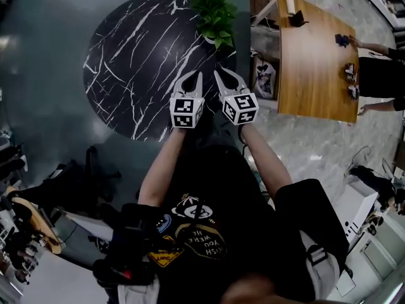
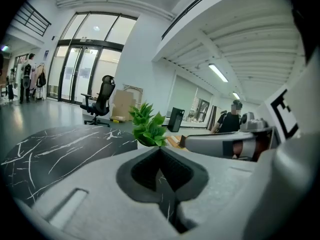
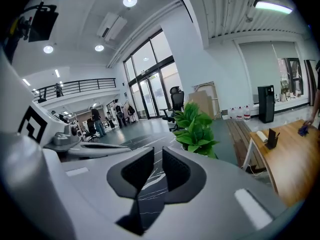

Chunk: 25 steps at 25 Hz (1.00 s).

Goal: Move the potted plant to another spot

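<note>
A: In the head view, where is the potted plant (image 1: 214, 14)?
B: At the far edge of the round black marble desk (image 1: 126, 62), towards its right side. The left tool (image 1: 198, 76) and right tool (image 1: 228, 76) hang side by side over the desk's near right part. Both are short of the plant.
A: And in the left gripper view?
B: The left tool (image 2: 160, 151) is clenched, its pads meeting at the tips with nothing in them. The plant (image 2: 148, 126) stands straight ahead across the desk, apart from the tool.
A: The right gripper view?
B: The right tool (image 3: 158, 156) is released only a crack, and bare desk (image 3: 138, 142) shows through the slit. The plant (image 3: 196, 129) sits ahead, slightly to the right.
A: So the reach is the step in hand?
B: I'd judge so. Both tools should spread wide first. Then they should come in low on opposite sides of the plant's base, below the leaves, and squeeze evenly so it lifts upright.
</note>
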Each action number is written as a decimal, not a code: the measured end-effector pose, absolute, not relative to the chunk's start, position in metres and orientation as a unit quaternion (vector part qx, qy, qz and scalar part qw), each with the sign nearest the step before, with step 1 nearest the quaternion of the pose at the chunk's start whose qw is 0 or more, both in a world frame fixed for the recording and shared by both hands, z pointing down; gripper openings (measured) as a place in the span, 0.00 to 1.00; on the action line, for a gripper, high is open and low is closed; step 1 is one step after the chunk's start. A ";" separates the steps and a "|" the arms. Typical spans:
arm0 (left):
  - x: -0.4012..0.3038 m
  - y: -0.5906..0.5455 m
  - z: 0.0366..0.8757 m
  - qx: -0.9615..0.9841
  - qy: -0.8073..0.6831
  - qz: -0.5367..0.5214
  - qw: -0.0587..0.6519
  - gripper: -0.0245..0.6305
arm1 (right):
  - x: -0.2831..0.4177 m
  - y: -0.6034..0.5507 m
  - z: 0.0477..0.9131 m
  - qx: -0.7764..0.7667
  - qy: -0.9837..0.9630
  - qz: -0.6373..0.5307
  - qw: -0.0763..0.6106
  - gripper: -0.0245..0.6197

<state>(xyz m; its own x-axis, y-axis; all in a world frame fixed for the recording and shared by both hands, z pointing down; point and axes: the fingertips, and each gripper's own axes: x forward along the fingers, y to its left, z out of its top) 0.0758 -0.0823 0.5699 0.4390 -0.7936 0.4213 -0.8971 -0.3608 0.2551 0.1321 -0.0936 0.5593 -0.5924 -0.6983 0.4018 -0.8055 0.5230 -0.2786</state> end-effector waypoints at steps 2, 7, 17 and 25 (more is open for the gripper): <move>0.073 -0.099 0.584 0.813 -0.523 0.122 0.225 0.04 | 0.131 -0.115 0.585 0.436 -0.863 0.219 0.129 0.21; 0.053 -0.133 0.612 0.799 -0.542 0.125 0.231 0.04 | 0.127 -0.171 0.650 0.462 -0.848 0.209 0.151 0.50; 0.018 -0.147 0.664 0.788 -0.539 0.128 0.269 0.04 | 0.130 -0.244 0.762 0.506 -0.798 0.206 0.255 0.84; 0.011 -0.158 0.667 0.791 -0.538 0.126 0.262 0.04 | 0.138 -0.275 0.772 0.545 -0.776 0.184 0.258 0.78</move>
